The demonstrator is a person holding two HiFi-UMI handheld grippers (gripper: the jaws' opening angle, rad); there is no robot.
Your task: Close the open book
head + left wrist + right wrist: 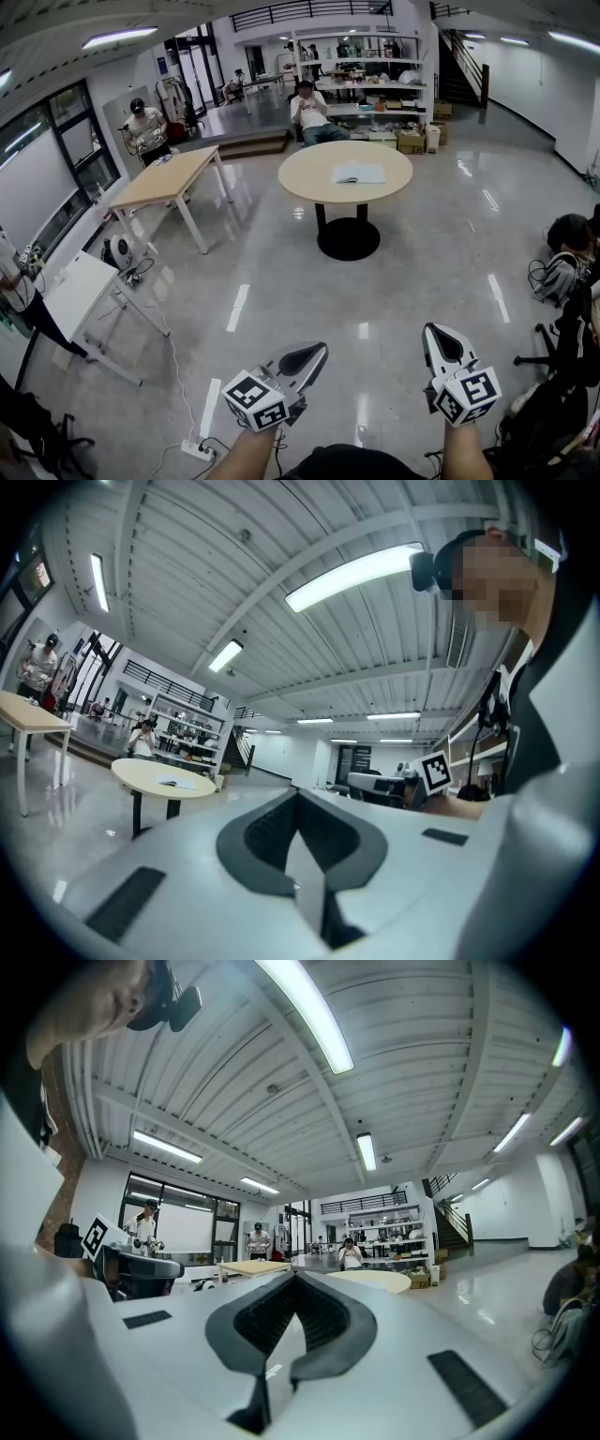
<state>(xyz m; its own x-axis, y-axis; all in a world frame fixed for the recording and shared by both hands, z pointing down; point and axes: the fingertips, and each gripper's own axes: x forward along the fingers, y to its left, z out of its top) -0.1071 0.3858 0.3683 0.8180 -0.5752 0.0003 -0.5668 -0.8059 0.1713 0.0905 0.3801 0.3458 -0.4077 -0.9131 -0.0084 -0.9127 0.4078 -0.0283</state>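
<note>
The open white-paged book (360, 173) lay flat on the round, pale wooden pedestal table (309, 178) in the upper centre of the head view, well apart from both tools. The white left gripper (310, 356) and the white right gripper (439, 339) sat low in the frame, held level, each with its jaws pressed together and nothing between them. The task seemed not yet begun; this looked like the approach step. The next move would call for crossing the glossy grey floor (422, 272) to the table, parting one gripper's jaws, and catching a cover's edge to fold it over.
</note>
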